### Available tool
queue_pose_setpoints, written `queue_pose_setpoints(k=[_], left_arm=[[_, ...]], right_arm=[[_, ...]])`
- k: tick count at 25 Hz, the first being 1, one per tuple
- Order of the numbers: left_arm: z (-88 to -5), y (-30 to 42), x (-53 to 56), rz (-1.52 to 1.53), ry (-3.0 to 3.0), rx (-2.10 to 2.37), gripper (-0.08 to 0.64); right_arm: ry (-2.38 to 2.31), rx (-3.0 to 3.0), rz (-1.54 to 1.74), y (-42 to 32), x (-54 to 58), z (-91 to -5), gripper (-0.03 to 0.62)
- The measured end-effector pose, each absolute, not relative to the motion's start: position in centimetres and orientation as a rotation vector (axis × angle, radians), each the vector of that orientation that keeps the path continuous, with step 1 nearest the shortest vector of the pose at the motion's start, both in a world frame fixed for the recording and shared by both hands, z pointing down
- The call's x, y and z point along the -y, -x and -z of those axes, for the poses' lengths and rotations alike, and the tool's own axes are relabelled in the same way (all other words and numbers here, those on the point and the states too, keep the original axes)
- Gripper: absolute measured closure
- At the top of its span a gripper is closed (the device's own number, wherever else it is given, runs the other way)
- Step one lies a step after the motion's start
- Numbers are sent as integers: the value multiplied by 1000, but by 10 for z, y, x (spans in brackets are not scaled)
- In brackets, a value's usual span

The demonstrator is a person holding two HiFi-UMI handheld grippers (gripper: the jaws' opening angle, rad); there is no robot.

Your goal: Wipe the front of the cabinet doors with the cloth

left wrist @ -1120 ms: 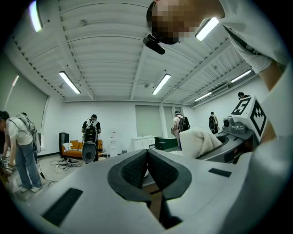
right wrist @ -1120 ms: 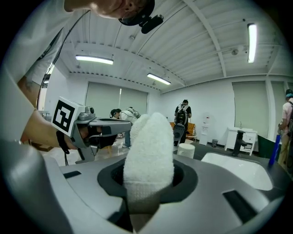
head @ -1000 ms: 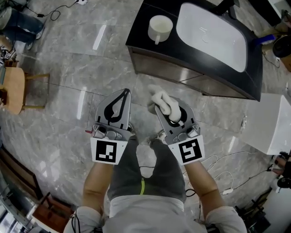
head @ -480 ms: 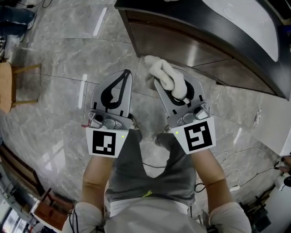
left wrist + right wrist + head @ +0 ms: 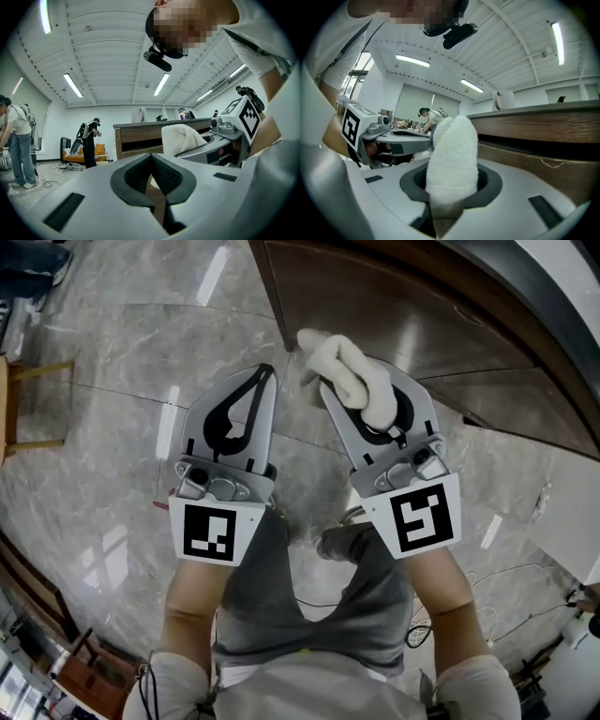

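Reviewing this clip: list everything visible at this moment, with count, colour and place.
fluffy white cloth: one, white, clamped in the right gripper, in front of the cabinet
dark brown wooden cabinet: one, brown with a dark top, upper right of the head view
grey marble floor: one, grey, underfoot
pale wooden furniture legs: two showing, light wood, head view's left edge
orange sofa: one, orange, far back in the left gripper view
other people: at least three, background of both gripper views
left hand-held gripper: one, grey, jaws together, empty
right hand-held gripper: one, grey, shut on the cloth
forearms: two, behind the grippers
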State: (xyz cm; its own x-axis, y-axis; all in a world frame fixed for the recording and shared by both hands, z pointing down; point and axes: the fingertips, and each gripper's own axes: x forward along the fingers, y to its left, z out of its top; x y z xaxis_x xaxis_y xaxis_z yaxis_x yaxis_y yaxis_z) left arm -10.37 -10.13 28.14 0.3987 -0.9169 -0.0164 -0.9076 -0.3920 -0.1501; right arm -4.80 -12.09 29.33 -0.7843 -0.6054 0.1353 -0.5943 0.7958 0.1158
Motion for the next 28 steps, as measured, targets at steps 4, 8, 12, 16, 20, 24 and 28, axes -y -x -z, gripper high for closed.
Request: queue_pose_setpoints(k=[4, 8, 12, 16, 20, 24, 28], left_arm=[[-324, 112, 114, 80, 2492, -1612, 541], [-349, 113, 123, 53, 2454, -1571, 541], [-365, 115, 138, 2, 2390, -1512, 541], [-376, 114, 137, -45, 2349, -1492, 541], [-379, 113, 131, -75, 2325, -1456, 541], [-378, 120, 133, -100, 2306, -1443, 541], [-378, 125, 133, -123, 2301, -1472, 541]], right_arm=[[-945, 2846, 149, 61, 136, -328, 457], [-949, 2871, 218, 67, 146, -350, 457], [-959, 2878, 357, 72, 159, -366, 457], [-952, 2896, 402, 75, 160, -378, 457], [-957, 2882, 506, 84, 165, -371, 457], [-974, 2874, 565, 95, 181, -358, 457], [-974, 2871, 589, 101, 192, -349, 457]])
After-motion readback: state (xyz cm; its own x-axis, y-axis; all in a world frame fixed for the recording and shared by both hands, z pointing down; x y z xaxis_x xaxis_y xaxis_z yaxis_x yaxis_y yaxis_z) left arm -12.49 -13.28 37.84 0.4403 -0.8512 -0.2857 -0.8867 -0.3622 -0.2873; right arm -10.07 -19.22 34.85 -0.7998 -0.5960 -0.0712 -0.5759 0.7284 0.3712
